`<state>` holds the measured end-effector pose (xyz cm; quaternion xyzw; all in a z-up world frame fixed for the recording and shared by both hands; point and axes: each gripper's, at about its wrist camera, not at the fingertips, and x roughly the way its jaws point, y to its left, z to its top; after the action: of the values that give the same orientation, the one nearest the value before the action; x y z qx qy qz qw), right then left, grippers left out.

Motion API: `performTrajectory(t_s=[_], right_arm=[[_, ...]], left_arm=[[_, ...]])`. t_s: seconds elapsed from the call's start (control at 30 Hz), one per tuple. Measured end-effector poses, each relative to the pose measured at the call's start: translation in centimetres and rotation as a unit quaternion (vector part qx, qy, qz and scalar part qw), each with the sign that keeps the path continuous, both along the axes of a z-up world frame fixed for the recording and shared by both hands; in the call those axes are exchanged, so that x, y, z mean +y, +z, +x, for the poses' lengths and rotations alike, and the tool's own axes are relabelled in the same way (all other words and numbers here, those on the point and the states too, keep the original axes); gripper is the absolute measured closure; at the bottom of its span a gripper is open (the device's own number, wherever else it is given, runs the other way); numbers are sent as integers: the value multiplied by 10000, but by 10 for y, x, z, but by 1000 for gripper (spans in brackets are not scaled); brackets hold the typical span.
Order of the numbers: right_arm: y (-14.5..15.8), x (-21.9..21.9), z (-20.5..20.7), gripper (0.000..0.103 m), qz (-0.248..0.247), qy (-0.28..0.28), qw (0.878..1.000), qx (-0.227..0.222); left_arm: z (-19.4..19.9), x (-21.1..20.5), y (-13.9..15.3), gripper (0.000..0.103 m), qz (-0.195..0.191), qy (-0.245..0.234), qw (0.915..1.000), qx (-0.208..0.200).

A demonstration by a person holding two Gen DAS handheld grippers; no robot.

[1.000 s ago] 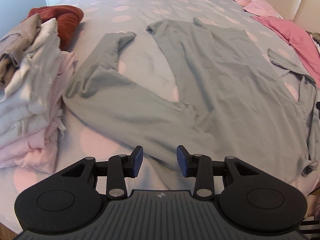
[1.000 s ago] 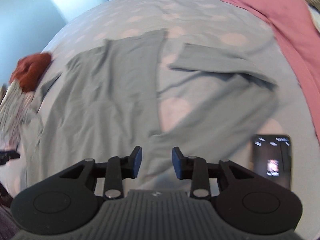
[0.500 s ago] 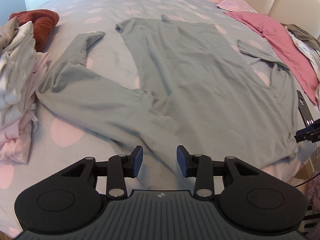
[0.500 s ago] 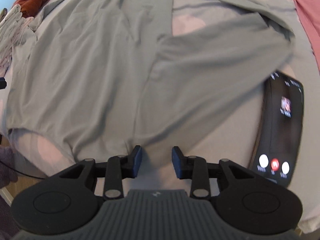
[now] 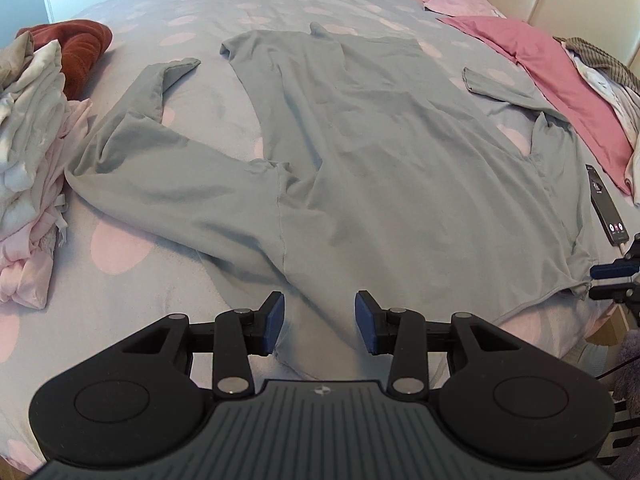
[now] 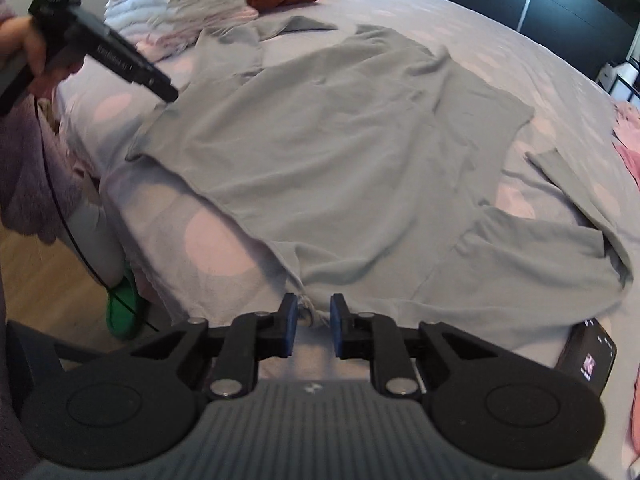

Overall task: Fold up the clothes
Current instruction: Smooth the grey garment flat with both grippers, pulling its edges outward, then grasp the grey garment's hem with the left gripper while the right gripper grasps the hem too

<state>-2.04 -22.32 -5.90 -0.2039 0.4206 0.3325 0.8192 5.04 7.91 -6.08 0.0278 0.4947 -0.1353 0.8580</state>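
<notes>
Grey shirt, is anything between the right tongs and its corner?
Nothing visible. The grey shirt lies flat on the bed, and its near corner already sits between the closing jaws of the right tongs. The phone lies off to the side.

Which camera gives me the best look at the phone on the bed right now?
Left wrist view: the phone lies in full beside the grey top, screen lit, though small and foreshortened at the frame's right edge. Right wrist view shows the phone closer, but partly hidden behind the right gripper.
</notes>
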Motion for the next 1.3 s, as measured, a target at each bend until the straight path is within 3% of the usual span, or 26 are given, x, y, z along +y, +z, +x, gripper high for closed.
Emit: performTrajectory(t_s=[0.07,0.17,0.3,0.4,0.5,0.63,0.7,0.8,0.9,0.93,1.03,1.2,1.3], right_arm=[[-6,5,-1,83,-168,181,9997,-15],[-12,11,-6,96,-347,420,9985,-80],[-5,19,-21,98,-646,341,9958,-549],[1,19,-24,99,-1013,-518,9901,-824],[1,18,-26,99,-1452,-1230,9769,-969],[-16,30,-34,99,-2225,-1157,9580,-1391],[-23,40,-39,99,-2374,-948,9569,-1378],[-27,48,-46,99,-2146,-715,9700,-889],[-18,49,-49,99,-1257,-659,9895,-263],[-14,50,-50,99,-1098,-598,9918,-252],[-4,49,-52,98,-770,-495,9956,-214],[-1,48,-58,97,-662,-439,9965,276],[-1,54,-62,96,-846,-289,9960,60]], left_arm=[[0,1,-3,66,-4,34,10000,37],[-1,5,-5,66,25,60,10000,59],[-1,10,-5,66,-20,129,9999,52],[-2,10,-4,66,-31,120,9999,36],[-3,8,-3,66,-24,85,10000,14],[-3,8,-2,66,-34,65,10000,-27],[-4,8,0,66,-24,64,10000,-53],[-7,10,1,64,-3,83,9999,-93],[-9,14,-2,63,22,115,9999,-61],[-10,14,-3,63,38,125,9999,-48],[-11,16,-4,63,78,134,9999,-24],[-13,16,-5,60,78,78,9999,44],[-15,13,-6,60,127,-92,9998,90]])
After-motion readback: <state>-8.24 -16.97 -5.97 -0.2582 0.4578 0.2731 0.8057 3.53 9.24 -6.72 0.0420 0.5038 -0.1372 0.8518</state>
